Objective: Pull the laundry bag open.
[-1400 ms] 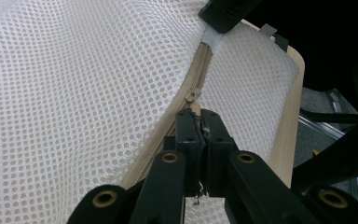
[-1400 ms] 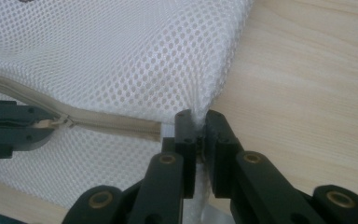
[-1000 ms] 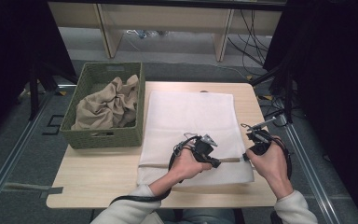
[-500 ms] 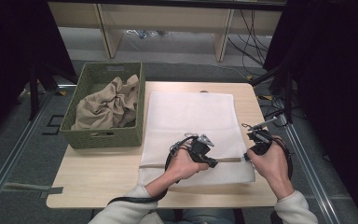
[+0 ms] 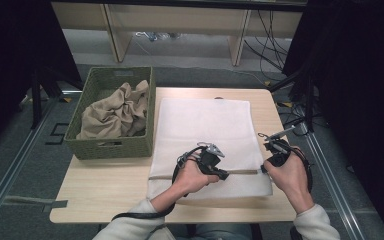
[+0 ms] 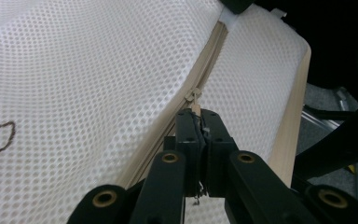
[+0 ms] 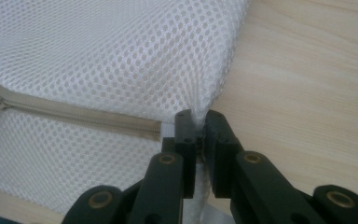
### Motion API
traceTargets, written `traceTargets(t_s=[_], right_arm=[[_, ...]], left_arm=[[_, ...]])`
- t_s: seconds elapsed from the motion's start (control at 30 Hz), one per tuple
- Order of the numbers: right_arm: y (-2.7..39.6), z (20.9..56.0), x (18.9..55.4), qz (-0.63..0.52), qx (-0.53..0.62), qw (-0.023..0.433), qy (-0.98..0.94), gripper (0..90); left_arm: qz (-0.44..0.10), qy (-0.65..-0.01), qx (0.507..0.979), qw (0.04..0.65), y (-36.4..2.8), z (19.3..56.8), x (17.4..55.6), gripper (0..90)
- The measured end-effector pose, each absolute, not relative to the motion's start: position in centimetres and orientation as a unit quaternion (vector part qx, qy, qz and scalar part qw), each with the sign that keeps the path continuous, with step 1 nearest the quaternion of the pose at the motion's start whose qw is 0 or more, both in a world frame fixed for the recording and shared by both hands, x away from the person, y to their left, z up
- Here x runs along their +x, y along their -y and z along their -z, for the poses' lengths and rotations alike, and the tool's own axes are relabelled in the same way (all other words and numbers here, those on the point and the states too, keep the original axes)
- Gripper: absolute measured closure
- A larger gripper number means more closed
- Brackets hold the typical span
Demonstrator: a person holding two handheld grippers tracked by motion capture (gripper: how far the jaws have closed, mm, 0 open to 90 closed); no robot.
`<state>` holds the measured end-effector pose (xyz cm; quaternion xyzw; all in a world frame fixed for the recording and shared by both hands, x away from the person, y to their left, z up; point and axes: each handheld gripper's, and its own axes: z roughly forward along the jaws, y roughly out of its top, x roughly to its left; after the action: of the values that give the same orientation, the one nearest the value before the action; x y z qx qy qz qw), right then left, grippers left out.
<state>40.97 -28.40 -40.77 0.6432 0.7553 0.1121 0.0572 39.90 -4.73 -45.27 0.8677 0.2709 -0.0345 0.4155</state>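
Observation:
A white mesh bag (image 5: 205, 125) lies flat on the wooden table (image 5: 105, 185), with a beige zipper (image 5: 242, 172) running across its near end. My left gripper (image 5: 224, 174) points right along the zipper and is shut on the small zipper pull (image 6: 194, 99), seen between its jaws (image 6: 199, 116). My right gripper (image 5: 265, 169) sits at the bag's right edge. In the right gripper view it (image 7: 198, 119) is shut on a pinch of mesh (image 7: 98, 56) just past the zipper's end (image 7: 74, 116), over bare wood (image 7: 307, 84).
A green woven basket (image 5: 130, 145) holding crumpled beige cloth (image 5: 112, 112) stands on the table's left side, touching the bag's left edge. The table's right edge runs close behind my right hand. Cables and shelf legs lie on the floor beyond the table.
My left gripper has slid a little to the left along the zipper with the pull in its jaws. The right gripper has stayed put on the bag's edge.

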Motion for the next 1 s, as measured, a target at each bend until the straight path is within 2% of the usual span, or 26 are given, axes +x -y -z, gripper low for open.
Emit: traceTargets(t_s=[0.03, 0.07, 0.3, 0.37, 0.47, 1.0], right_arm=[[28.5, 40.8, 41.0, -0.112, 0.642, 0.058, -0.756, 85.0], [29.2, 41.1, 41.3, -0.12, 0.611, 0.077, -0.779, 85.0], [29.0, 41.1, 41.2, -0.122, 0.61, 0.077, -0.78, 84.9], [28.4, 40.8, 41.0, -0.114, 0.642, 0.056, -0.756, 84.9], [29.0, 41.1, 41.2, -0.121, 0.613, 0.074, -0.777, 84.9], [29.1, 41.2, 41.3, -0.117, 0.618, 0.075, -0.774, 84.8]], left_arm=[[0.034, -0.271, 0.867, 0.417, 4.6, 45.3, 39.9, 86.6], [0.036, -0.276, 0.865, 0.418, 4.6, 45.3, 39.8, 86.6], [0.033, -0.274, 0.866, 0.416, 4.2, 45.2, 39.9, 86.6], [0.034, -0.275, 0.866, 0.416, 3.9, 45.2, 39.9, 86.6], [0.031, -0.277, 0.865, 0.416, 3.7, 45.2, 39.8, 86.6], [0.03, -0.285, 0.862, 0.418, 2.3, 45.1, 39.8, 86.6]])
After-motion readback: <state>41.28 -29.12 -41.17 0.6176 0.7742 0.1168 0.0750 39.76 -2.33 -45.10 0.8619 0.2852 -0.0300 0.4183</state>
